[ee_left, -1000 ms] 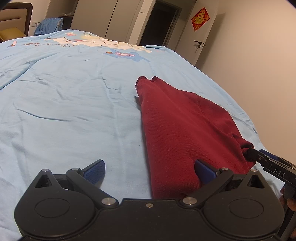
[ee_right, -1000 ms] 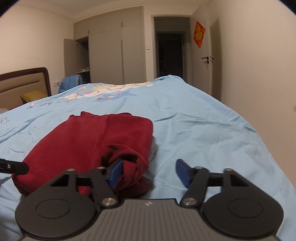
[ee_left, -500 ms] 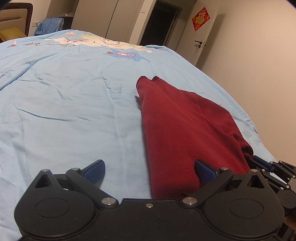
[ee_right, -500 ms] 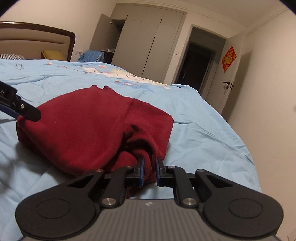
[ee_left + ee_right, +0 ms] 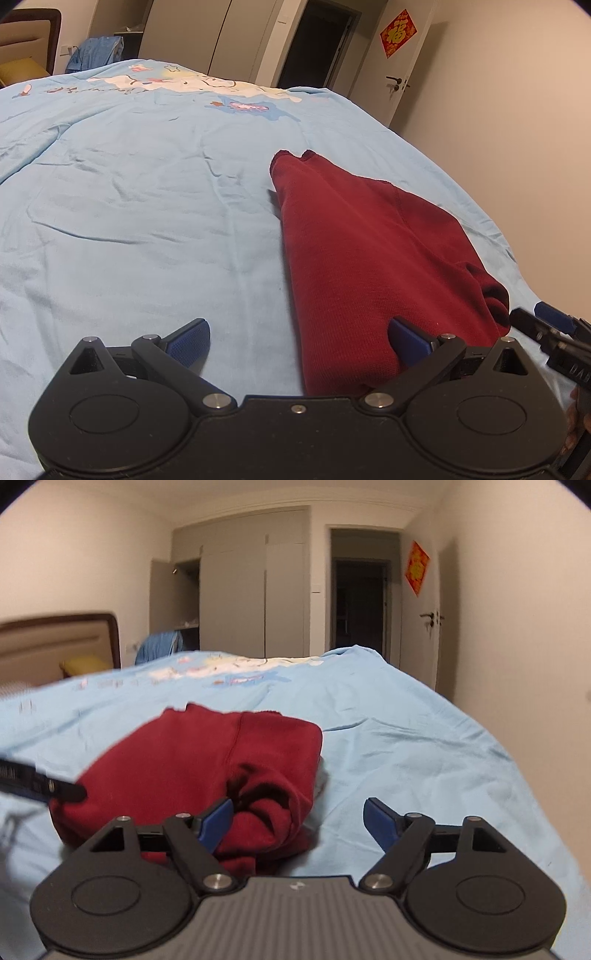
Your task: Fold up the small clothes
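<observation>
A dark red garment (image 5: 362, 266) lies folded into a long strip on the light blue bedspread (image 5: 129, 221). My left gripper (image 5: 299, 341) is open, its right pad over the garment's near end and its left pad over bare sheet. In the right wrist view the same red garment (image 5: 207, 753) lies bunched at its near right corner. My right gripper (image 5: 297, 823) is open and holds nothing; its left pad sits just in front of the bunched cloth. A tip of the left gripper shows at the left edge of this view, and the right gripper's fingers (image 5: 554, 325) show in the left wrist view.
The bed's right edge (image 5: 517, 258) drops off close beside the garment, with a beige wall beyond. A headboard (image 5: 55, 642) and yellow pillow (image 5: 83, 664) are far left. Wardrobe doors (image 5: 251, 583), a dark doorway (image 5: 360, 602) and a blue cloth (image 5: 159, 646) lie behind the bed.
My right gripper shut on the bunched corner of the red garment half a second ago; now it has opened, let go and drawn back. The left gripper stayed open and barely moved.
</observation>
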### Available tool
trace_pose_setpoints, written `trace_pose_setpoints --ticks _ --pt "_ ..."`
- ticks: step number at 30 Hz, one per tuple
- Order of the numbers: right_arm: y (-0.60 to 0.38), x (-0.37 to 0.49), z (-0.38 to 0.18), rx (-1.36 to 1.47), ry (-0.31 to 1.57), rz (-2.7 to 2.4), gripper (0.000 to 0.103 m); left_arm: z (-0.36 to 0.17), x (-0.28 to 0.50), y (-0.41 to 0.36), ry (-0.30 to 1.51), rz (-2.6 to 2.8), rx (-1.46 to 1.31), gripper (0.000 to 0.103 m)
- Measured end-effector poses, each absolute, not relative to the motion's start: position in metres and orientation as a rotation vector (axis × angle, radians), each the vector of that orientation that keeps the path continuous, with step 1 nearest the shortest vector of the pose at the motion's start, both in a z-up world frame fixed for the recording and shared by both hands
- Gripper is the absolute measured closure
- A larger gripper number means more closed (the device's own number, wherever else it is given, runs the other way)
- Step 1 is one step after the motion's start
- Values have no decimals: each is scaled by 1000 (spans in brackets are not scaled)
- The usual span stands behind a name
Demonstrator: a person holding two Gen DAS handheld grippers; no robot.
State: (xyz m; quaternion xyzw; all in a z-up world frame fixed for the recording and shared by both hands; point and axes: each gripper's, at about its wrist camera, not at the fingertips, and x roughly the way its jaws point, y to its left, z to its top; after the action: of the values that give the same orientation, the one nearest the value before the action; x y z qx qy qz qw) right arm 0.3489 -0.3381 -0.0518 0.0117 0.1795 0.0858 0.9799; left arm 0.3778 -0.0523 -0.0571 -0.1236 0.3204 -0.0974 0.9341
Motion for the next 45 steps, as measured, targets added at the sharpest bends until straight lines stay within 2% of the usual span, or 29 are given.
trace_pose_setpoints --ticks 5,13,16,19,21,23,26,32,36,40,42,44,45 --pt "-350 375 -46 153 363 193 6 -54 378 -55 658 -201 -227 1" --pt "-359 461 -55 315 467 235 6 -50 383 -56 667 -219 -195 1" --pt "-360 485 -72 348 525 229 16 -49 383 -55 666 -232 -186 1" --pt "-359 488 -83 349 515 238 22 -47 384 -52 656 -252 -179 1" --pt "-358 482 -85 343 497 254 31 -45 384 -50 643 -272 -183 1" --pt "-357 478 -87 339 486 276 45 -41 384 -46 619 -290 -197 1" --pt "-354 475 -88 327 472 291 56 -36 389 -39 593 -302 -232 1" --pt "-325 460 -82 143 409 247 68 -31 420 -39 623 -270 -287 1" --pt "-305 451 -80 22 380 203 68 -34 440 -50 660 -274 -265 1" --pt "-293 447 -80 -53 366 168 63 -40 447 -60 694 -319 -251 1" --pt "-295 447 -80 -42 364 160 55 -45 449 -66 710 -323 -230 1" --pt "-303 449 -80 2 365 160 35 -49 450 -69 719 -313 -216 1" --pt "-310 450 -81 40 367 168 29 -51 451 -69 722 -301 -212 1"
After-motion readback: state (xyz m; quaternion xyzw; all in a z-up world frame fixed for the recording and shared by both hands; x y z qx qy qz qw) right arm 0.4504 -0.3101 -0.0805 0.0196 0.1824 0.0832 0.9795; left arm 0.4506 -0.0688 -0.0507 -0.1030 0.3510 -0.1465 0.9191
